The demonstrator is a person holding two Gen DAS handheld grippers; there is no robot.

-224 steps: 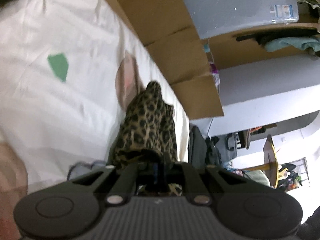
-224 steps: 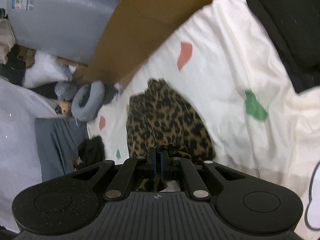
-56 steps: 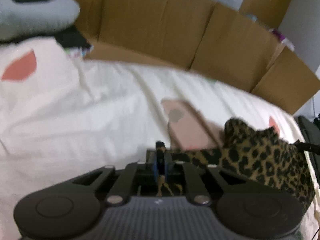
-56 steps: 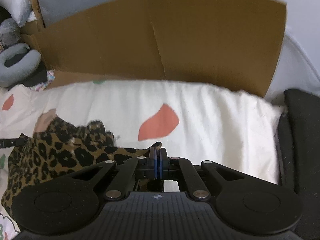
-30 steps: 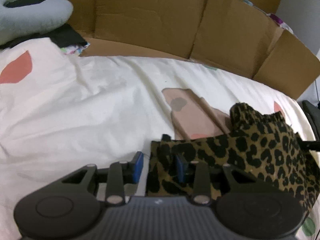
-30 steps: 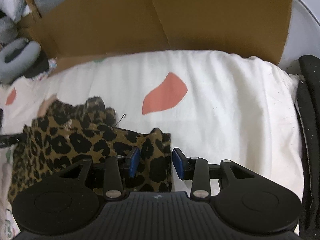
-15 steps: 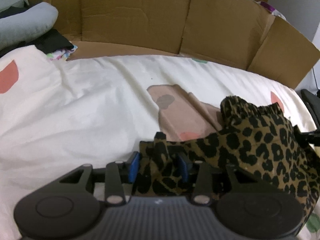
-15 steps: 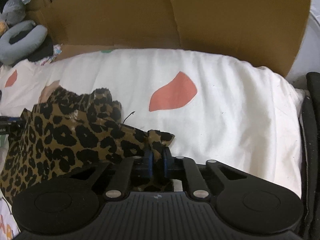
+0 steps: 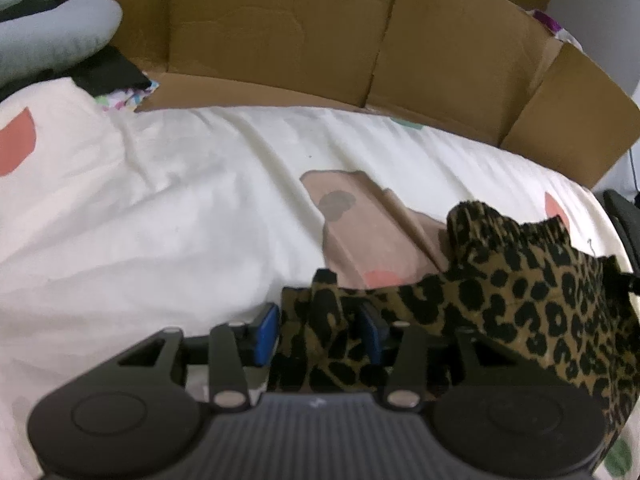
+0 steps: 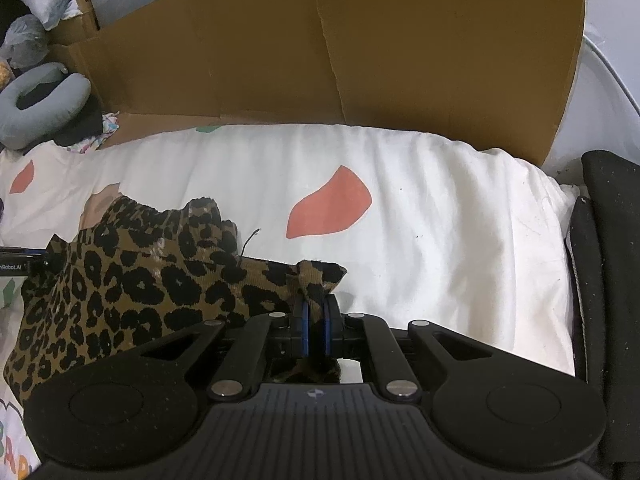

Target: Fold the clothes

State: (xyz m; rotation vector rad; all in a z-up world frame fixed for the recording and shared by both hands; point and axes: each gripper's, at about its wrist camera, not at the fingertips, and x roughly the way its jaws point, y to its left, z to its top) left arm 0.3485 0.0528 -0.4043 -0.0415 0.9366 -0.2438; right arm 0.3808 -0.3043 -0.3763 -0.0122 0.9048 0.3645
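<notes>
Two corners in play now, both on the leopard-print garment, which lies crumpled on the white duvet, near side of the cardboard wall. A sec ago the right gripper had its jaws apart w/ a corner of cloth sitting loose between them; now they're clamped tight on that corner, fabric pinched up in a little peak betw. the blue pads. So the right-hand grab is done.

Left gripper is the lagging one. Its jaws are closing at this moment, w/ a bunched fold of the garment between them; they stood about this far apart a sec ago too. Left blue pad shows a sliver of gap to the cloth, so no firm pinch there yet, by the look of it.

Garment's waistband end sits humped up toward the cardboard wall, approx. midway betw. the two grippers; the rest sags twd the near side.

Meaning for the task: one corner secured, the other pending. Once both hold, the edge can prob. be lifted and carried over for a fold. Risk: if the left pinch catches only the top layer, the fold would likely go skewed.
</notes>
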